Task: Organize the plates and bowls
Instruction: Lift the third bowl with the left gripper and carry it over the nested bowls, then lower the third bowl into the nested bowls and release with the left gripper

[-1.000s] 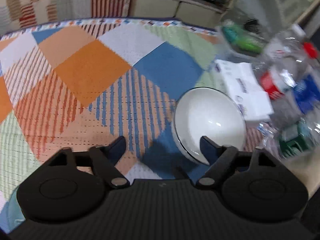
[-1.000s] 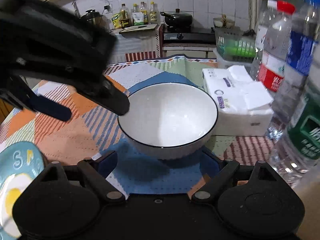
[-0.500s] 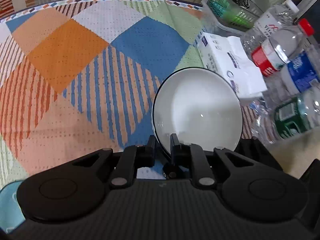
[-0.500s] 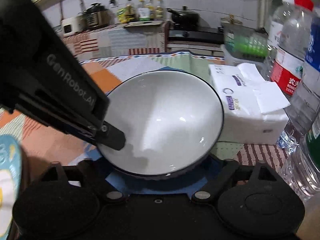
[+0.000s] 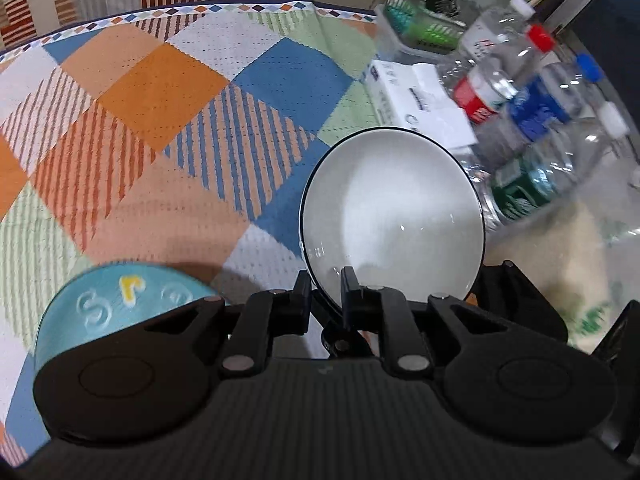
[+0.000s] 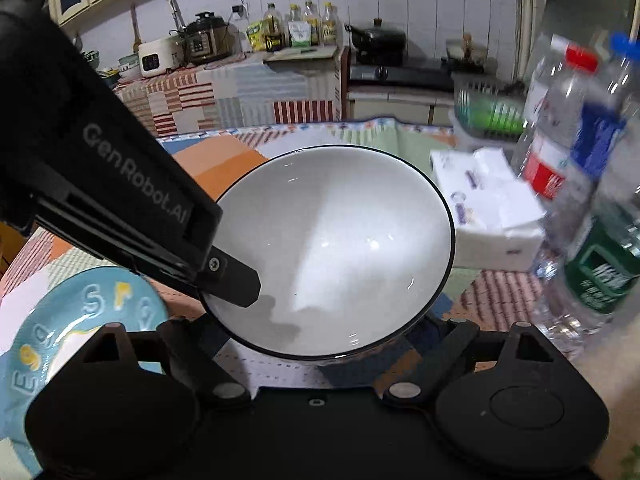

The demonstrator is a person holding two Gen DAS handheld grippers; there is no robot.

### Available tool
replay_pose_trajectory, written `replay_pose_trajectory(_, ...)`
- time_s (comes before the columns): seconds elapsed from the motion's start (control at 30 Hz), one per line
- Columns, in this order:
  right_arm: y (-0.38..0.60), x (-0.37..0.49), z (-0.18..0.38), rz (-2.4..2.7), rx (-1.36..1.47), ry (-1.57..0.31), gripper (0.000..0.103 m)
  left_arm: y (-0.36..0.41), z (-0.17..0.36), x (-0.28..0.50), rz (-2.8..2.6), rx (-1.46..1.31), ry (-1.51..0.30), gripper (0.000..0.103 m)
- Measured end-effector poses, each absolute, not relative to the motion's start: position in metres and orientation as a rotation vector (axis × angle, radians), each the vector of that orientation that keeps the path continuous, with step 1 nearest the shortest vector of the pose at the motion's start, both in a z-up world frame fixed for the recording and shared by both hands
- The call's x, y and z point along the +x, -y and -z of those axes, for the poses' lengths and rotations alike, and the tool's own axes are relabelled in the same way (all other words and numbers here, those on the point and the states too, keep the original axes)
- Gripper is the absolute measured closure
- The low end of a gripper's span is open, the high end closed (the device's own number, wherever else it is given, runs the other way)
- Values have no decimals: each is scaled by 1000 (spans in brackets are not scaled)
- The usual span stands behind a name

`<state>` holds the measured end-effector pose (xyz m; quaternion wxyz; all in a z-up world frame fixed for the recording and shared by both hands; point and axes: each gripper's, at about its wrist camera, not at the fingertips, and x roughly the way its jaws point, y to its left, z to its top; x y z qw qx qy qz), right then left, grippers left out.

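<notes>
Since a second ago the white bowl (image 5: 392, 216) has come up off the patchwork cloth, tilted toward the cameras, and the left gripper (image 5: 326, 284), then spread beside it, has closed on its near rim.

Behind, a tiled kitchen wall runs across the far side, with a counter (image 6: 224, 92) carrying a rice cooker, a pressure cooker and bottles, and a stove with a black pot to the right. The worktop (image 5: 160, 92) wears a cloth of orange, blue, green and striped squares. Clear water bottles (image 6: 580, 184) crowd its right edge, with a white tissue pack (image 6: 492, 216) just left of them and a basket of green things farther back. A light blue plate (image 6: 80, 320) with raised letters lies at the near left.

One left finger sits inside the bowl, the other outside, clamped on the rim. The right gripper (image 6: 320, 354) stands wide apart under the bowl's near side; whether its fingers touch the bowl cannot be told.
</notes>
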<state>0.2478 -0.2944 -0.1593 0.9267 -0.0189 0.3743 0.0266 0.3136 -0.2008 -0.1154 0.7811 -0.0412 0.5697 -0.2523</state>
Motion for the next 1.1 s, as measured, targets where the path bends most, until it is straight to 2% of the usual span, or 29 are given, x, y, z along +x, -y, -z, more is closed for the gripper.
replay_pose_trajectory(0.4,251,162,84,-68,-143,-734,11,153,41,225,615,-83,-1208,89)
replay_pose_trajectory(0.6,223,118,62,-88,-210,-811,11,128,24,177,623,-50,-1258,89)
replay_pose_trajectory(1.1,168,37,34,-89,-295,-808,11,64,2,95,652,-108,-1268,89)
